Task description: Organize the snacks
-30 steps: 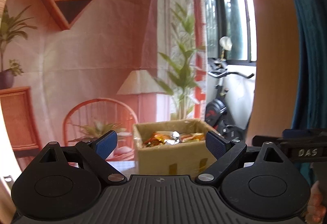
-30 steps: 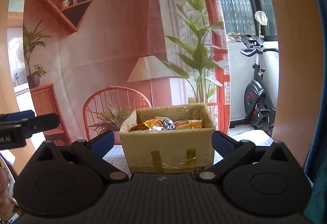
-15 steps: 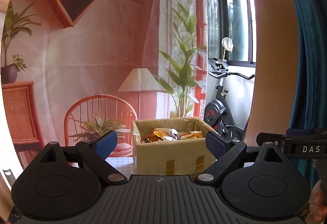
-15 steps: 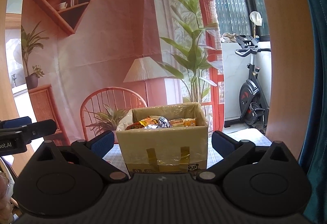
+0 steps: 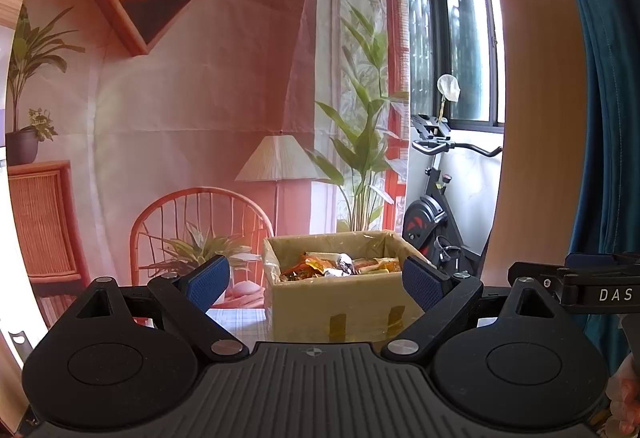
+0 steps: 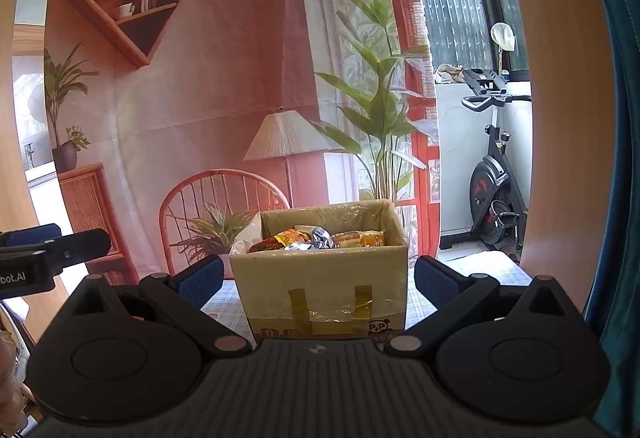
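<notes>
A cardboard box [image 5: 344, 302] stands on a table with a checked cloth, ahead of both grippers. It also shows in the right wrist view [image 6: 324, 274]. Several orange, yellow and silver snack packets [image 5: 340, 265] fill it, seen too in the right wrist view [image 6: 316, 240]. My left gripper [image 5: 316, 280] is open and empty, well short of the box. My right gripper [image 6: 318, 276] is open and empty, the box framed between its fingers. Each gripper shows at the edge of the other's view.
A printed backdrop with shelf, lamp and chair hangs behind the table [image 6: 224, 298]. An exercise bike [image 6: 494, 190] stands at the right by the window. Wooden frames border both sides.
Both grippers have drawn back and risen slightly, so the box looks a little smaller and more of its front shows. Jaws stayed open.
</notes>
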### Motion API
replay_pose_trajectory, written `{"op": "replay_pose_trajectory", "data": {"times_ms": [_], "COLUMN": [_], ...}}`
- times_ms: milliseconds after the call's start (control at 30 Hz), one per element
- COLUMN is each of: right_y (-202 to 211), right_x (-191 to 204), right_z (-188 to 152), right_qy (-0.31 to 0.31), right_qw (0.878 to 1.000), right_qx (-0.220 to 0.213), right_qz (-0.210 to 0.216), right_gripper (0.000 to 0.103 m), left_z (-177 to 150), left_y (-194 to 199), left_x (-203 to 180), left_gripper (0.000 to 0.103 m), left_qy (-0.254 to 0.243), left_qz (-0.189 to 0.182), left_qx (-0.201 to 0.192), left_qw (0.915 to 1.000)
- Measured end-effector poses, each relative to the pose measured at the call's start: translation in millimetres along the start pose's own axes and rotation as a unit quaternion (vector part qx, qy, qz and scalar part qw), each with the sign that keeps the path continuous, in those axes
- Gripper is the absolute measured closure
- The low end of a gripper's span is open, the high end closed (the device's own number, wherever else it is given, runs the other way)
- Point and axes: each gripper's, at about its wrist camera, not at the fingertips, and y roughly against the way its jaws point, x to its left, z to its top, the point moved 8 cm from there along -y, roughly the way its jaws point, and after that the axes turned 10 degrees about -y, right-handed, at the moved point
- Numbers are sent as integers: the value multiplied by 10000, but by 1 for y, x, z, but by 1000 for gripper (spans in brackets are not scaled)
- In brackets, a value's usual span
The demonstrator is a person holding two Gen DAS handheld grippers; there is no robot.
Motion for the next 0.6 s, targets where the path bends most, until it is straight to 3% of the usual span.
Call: {"op": "replay_pose_trajectory", "data": {"times_ms": [600], "right_y": [1], "right_x": [1], "right_z": [1], "right_qy": [9], "right_qw": [10000], "right_qx": [1], "right_qz": [-8], "right_gripper": [0], "left_z": [0], "left_y": [1], "left_x": [-1], "left_gripper": [8], "left_qy": [-14], "left_qz": [-24], "left_qx": [-27], "left_qw": [10000]}}
